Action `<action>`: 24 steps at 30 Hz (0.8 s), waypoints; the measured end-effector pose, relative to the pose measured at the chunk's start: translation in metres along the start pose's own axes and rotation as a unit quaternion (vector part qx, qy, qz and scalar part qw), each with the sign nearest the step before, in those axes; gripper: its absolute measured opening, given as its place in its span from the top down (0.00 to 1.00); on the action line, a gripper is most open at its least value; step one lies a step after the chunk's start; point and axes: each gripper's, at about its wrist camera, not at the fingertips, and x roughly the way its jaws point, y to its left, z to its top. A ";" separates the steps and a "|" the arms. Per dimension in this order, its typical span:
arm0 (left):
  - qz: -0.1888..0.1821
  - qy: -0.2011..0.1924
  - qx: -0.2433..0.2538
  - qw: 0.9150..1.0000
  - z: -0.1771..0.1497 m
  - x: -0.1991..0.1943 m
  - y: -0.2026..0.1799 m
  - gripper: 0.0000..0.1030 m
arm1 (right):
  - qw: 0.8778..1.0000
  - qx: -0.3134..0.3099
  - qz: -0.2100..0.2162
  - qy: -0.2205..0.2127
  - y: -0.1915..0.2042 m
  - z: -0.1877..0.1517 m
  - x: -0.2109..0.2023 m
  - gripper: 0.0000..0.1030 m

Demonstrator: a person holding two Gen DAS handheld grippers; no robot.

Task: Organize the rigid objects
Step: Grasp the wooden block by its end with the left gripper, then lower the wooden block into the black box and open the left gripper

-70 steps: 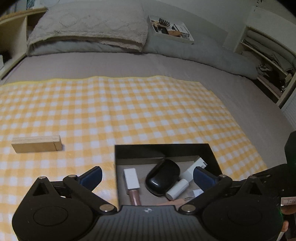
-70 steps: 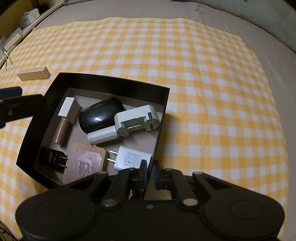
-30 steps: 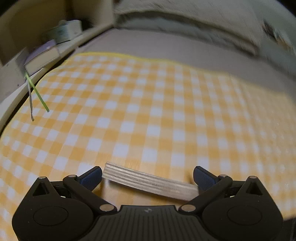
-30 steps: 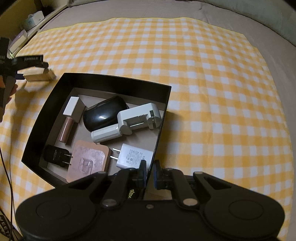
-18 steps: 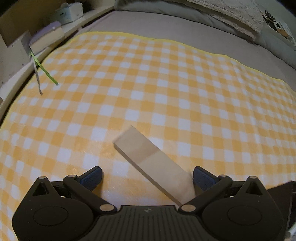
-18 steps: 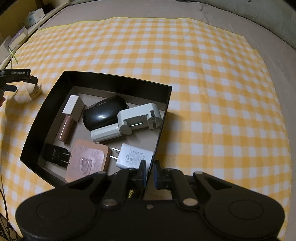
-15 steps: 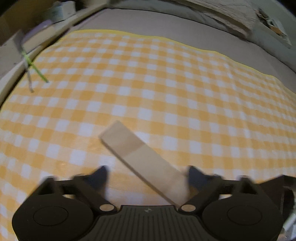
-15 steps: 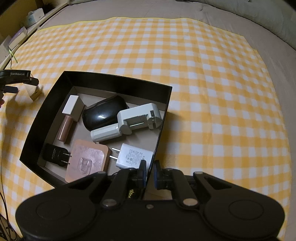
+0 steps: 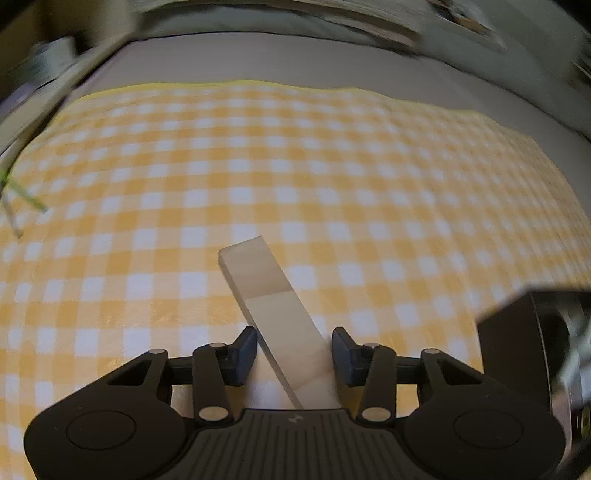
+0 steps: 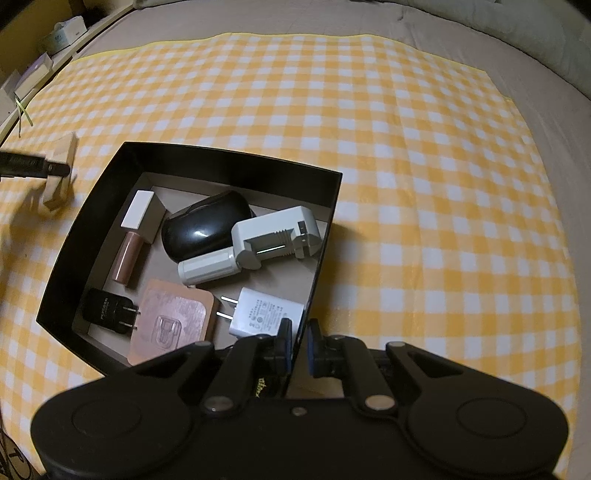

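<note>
A pale wooden block (image 9: 266,295) lies slantwise between the fingers of my left gripper (image 9: 293,350). The jaws are closing and both pads touch its long sides. In the right wrist view the same block (image 10: 61,170) stands tilted on the cloth left of the black box (image 10: 229,164), with a left finger (image 10: 33,166) across it. My right gripper (image 10: 298,345) is shut on the box's near wall. Inside the box lie a black mouse (image 10: 207,229), a white charger (image 10: 277,236), a white plug (image 10: 262,310), a black plug (image 10: 107,310), a copper-coloured pad (image 10: 173,321) and a lip gloss tube (image 10: 131,247).
The yellow checked cloth (image 10: 406,147) covers a grey bed. A shelf with small boxes (image 10: 62,31) runs along the left edge and a grey pillow (image 10: 517,37) lies at the far right. The box's corner (image 9: 509,332) shows at the right of the left wrist view.
My left gripper's jaws have come in from wide apart onto the wooden block, and the block has turned from crosswise to slanting away. The right gripper and the box have not moved.
</note>
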 end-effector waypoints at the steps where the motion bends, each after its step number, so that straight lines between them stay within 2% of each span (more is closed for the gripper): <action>1: -0.011 0.005 0.014 1.000 0.000 -0.001 0.001 0.58 | 1.000 -0.001 0.000 0.001 0.000 0.000 0.000 0.92; 4: -0.033 0.019 0.042 0.998 -0.002 -0.002 -0.001 0.59 | 1.000 -0.002 -0.002 0.002 -0.001 -0.001 0.001 0.92; 6: -0.027 0.019 0.039 0.999 -0.008 -0.004 -0.007 0.58 | 1.000 -0.002 -0.002 0.002 -0.001 -0.001 0.002 0.92; 8: -0.016 0.019 0.017 1.000 -0.006 -0.001 -0.005 0.58 | 1.000 -0.002 -0.003 0.003 0.000 0.000 0.002 0.92; 13: 0.019 0.008 -0.042 0.999 -0.016 0.004 -0.030 0.59 | 1.000 -0.002 -0.004 0.003 0.000 0.000 0.003 0.92; 15: 0.021 0.002 -0.066 0.998 -0.014 0.007 -0.034 0.60 | 1.000 -0.002 -0.004 0.004 0.000 0.000 0.004 0.92; 16: 0.021 -0.001 -0.075 0.997 -0.013 0.008 -0.035 0.65 | 1.000 -0.002 -0.004 0.004 0.000 0.000 0.004 0.92; 21: 0.013 -0.008 -0.078 0.997 -0.006 0.015 -0.043 0.65 | 1.000 -0.002 -0.004 0.003 -0.001 0.001 0.004 0.92; 24: -0.001 -0.041 -0.055 0.998 -0.006 -0.004 -0.043 0.65 | 1.000 0.000 -0.003 0.003 -0.002 0.002 0.006 0.92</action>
